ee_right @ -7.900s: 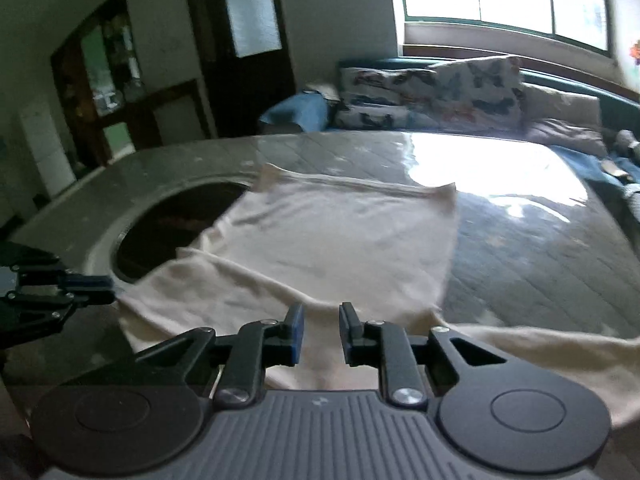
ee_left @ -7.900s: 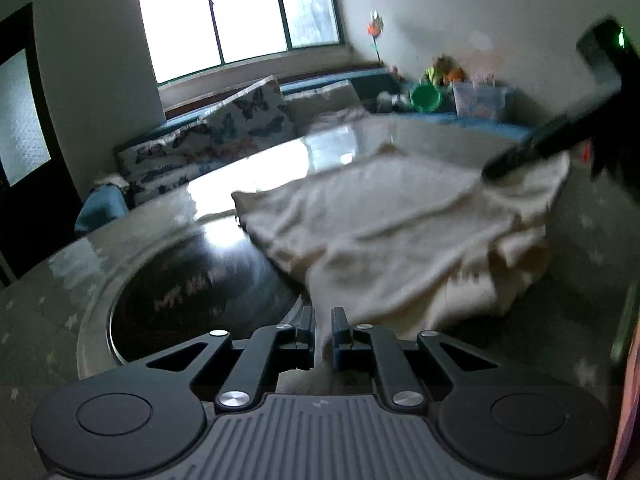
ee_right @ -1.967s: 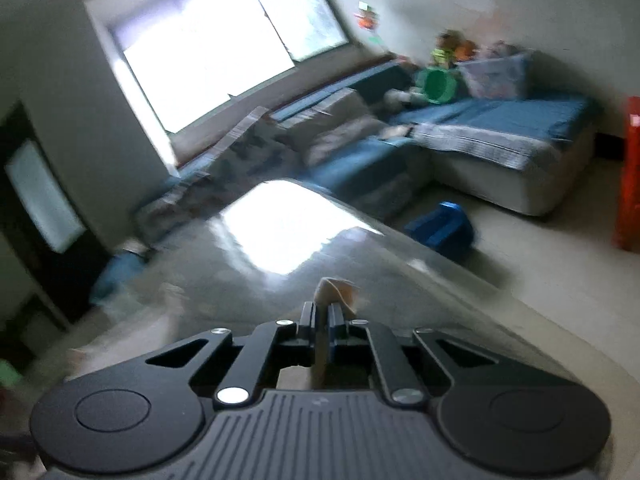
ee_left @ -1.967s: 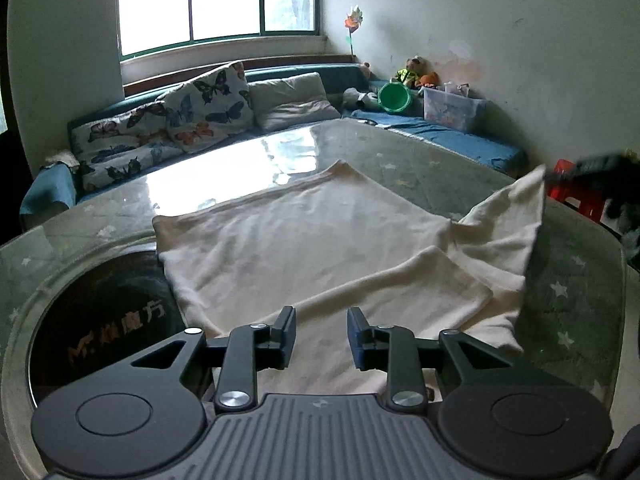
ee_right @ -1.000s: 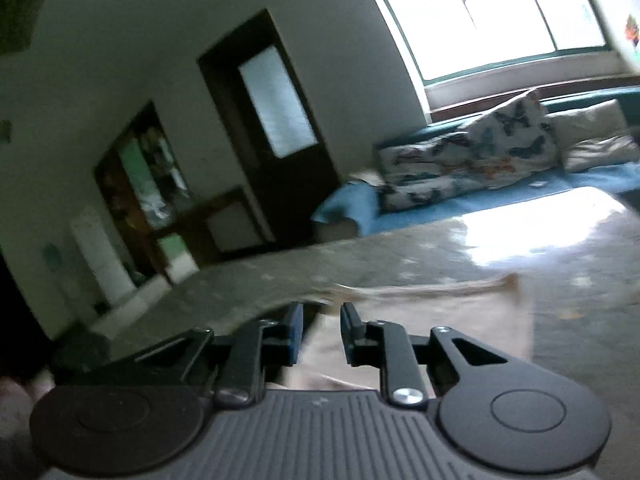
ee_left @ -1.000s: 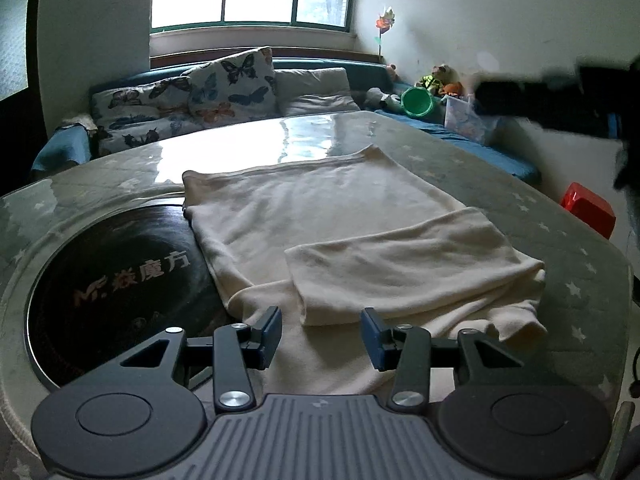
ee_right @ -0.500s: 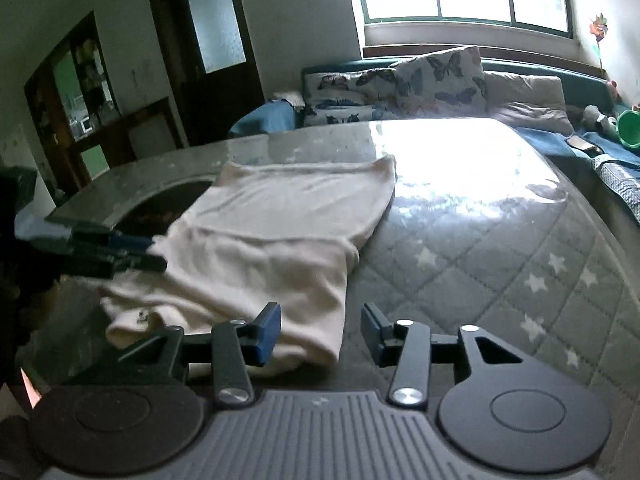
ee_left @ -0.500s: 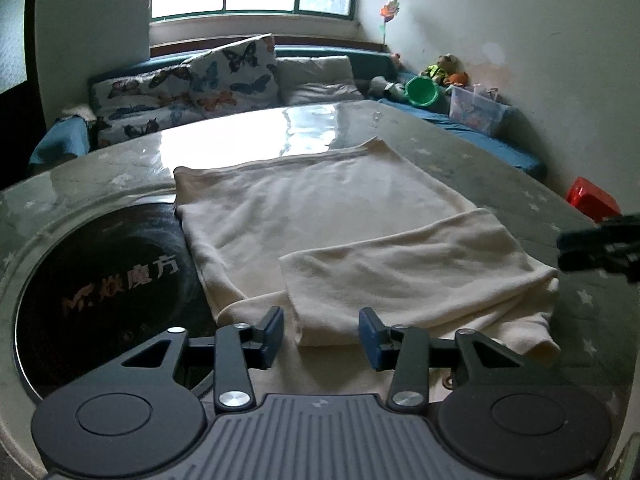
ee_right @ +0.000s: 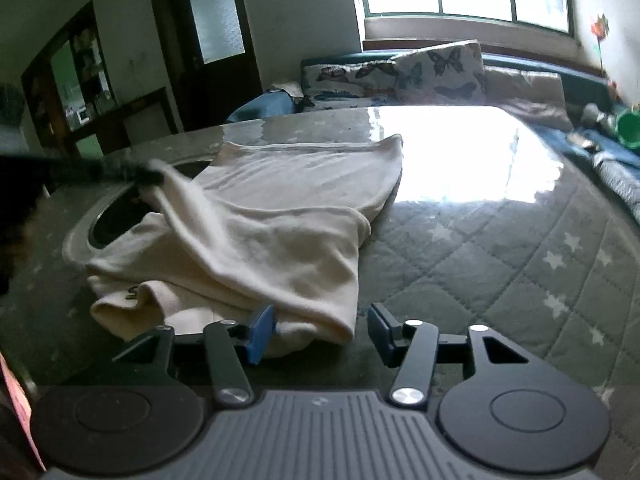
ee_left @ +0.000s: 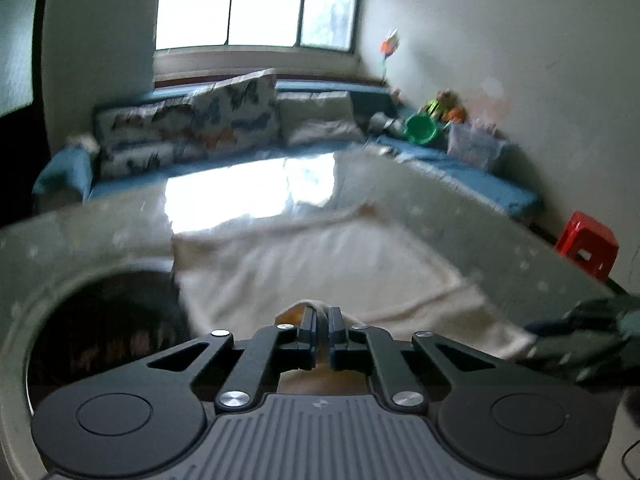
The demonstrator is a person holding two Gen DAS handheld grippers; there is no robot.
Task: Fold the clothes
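One cream garment [ee_right: 280, 240] lies half folded on the grey quilted table [ee_right: 520, 248], and each view gives a different part of it. In the right wrist view its near folded corner sits between the wide-apart jaws of the right gripper [ee_right: 322, 330], close to the blue pad on the left, but the pads do not press on it; these jaws have just been opening. The same view shows, far to the left of the jaws, the dark left gripper [ee_right: 148, 176] lifting a corner of the cloth above the round dark opening [ee_right: 116, 216] in the table. The left wrist view shows this grip from near: the left gripper [ee_left: 322, 316] has just closed, its jaws almost together with a fold of the cloth pinched between them, though the picture is blurred. Only this view shows the red stool [ee_left: 586, 244] to the right of the jaws, while the dark door [ee_right: 208, 40] appears only in the right one.
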